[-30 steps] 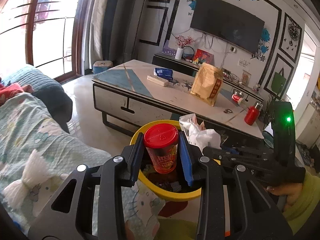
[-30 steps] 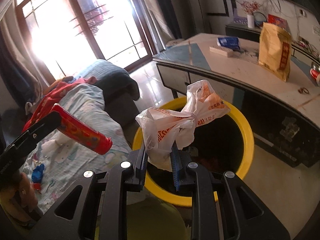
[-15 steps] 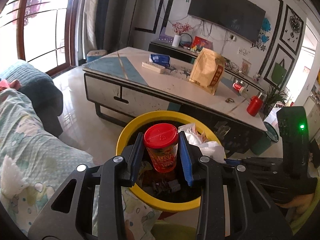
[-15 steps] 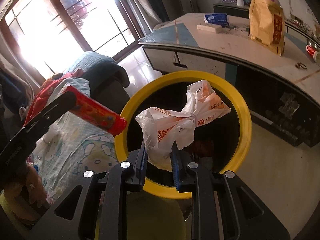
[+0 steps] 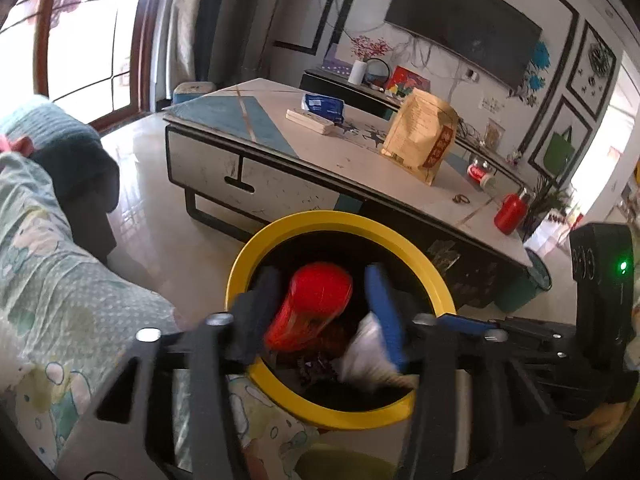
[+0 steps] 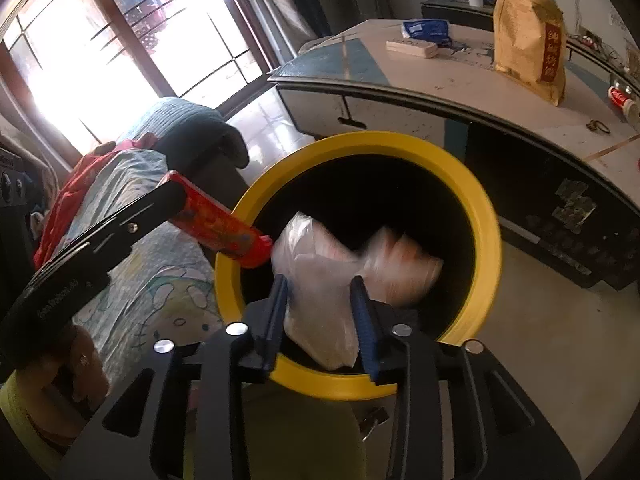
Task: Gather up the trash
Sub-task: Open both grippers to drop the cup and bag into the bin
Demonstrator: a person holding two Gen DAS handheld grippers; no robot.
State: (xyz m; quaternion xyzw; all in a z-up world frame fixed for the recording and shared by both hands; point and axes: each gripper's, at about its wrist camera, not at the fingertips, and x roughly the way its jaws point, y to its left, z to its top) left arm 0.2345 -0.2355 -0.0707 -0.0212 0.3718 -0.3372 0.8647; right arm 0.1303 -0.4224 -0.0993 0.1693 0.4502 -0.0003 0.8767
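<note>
While both jaw pairs stand spread, lower centre of each frame:
Left gripper [image 5: 320,312]: parted, red canister [image 5: 310,312] tilting loose between its fingers.
Right gripper [image 6: 320,312]: parted, white plastic bag [image 6: 320,288] blurred between them.
Bin [image 6: 486,216]: yellow-rimmed, directly beneath both.
Coffee table [image 5: 280,140]: upper centre, beyond the bin.

Round yellow-rimmed black trash bin [image 5: 436,276] on the floor, long white-topped coffee table [image 5: 280,148] just behind it, patterned fabric-covered sofa [image 5: 52,280] to its left, tan paper snack bag [image 5: 420,140] upright on the table
</note>
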